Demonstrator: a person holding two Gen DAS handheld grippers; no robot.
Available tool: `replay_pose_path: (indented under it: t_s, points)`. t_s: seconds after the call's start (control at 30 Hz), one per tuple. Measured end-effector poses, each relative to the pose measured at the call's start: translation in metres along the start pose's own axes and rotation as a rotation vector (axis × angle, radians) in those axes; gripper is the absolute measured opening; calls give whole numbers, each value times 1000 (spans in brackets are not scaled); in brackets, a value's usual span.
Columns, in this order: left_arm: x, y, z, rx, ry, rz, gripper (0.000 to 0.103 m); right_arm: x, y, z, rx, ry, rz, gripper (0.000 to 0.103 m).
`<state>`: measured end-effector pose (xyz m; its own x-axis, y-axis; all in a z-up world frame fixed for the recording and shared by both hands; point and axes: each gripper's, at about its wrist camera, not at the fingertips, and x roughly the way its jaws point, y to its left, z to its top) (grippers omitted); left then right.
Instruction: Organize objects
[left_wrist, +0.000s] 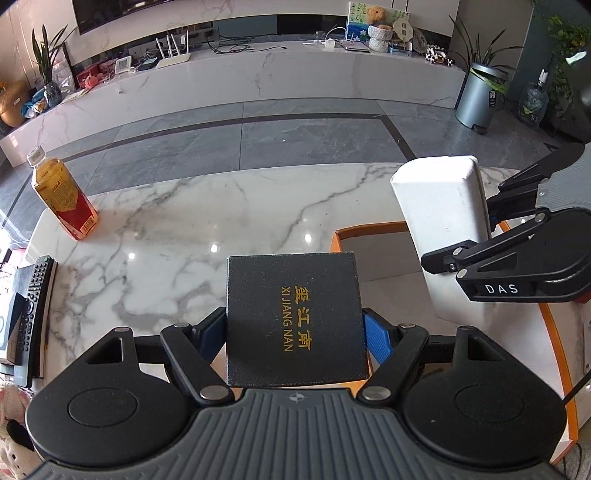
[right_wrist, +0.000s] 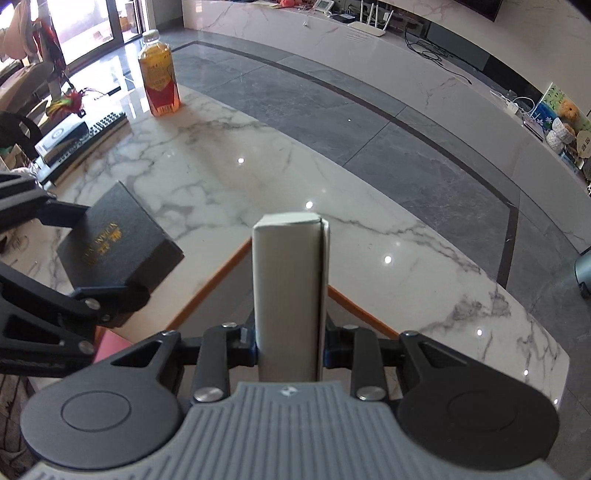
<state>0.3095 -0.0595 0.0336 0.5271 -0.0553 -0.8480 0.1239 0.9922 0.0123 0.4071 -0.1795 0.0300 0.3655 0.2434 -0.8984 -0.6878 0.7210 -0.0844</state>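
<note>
My left gripper (left_wrist: 295, 332) clamps the black box (left_wrist: 295, 317) between its blue pads (left_wrist: 376, 338), jaws set wide across the box's width; gold lettering faces up. The box is held above the marble table (left_wrist: 177, 236), beside the orange-rimmed tray (left_wrist: 369, 228). My right gripper (right_wrist: 288, 347) is closed on the white box (right_wrist: 290, 295), held upright over the tray's corner. A bottle (left_wrist: 61, 192) stands near the table's far left edge. A remote (left_wrist: 35, 306) lies at the left edge.
</note>
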Motion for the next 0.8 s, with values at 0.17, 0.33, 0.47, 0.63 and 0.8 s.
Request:
replay_pose_path:
  t_s: [0.17, 0.33, 0.47, 0.63, 0.8]
  points:
    - [9, 4, 0, -7, 24, 36, 88, 28, -3, -6, -114, 55, 15, 31]
    - [18, 9, 1, -39, 54, 50, 88, 49, 1, -7, -214, 80, 26, 31]
    - [22, 10, 2, -43, 64, 54, 88, 65, 5, -7, -286, 119, 23, 31]
    - [24, 11, 2, -47, 71, 58, 88, 69, 8, 2, -332, 154, 8, 31]
    - [26, 18, 2, -60, 76, 68, 88, 79, 14, -1, -424, 264, -76, 31]
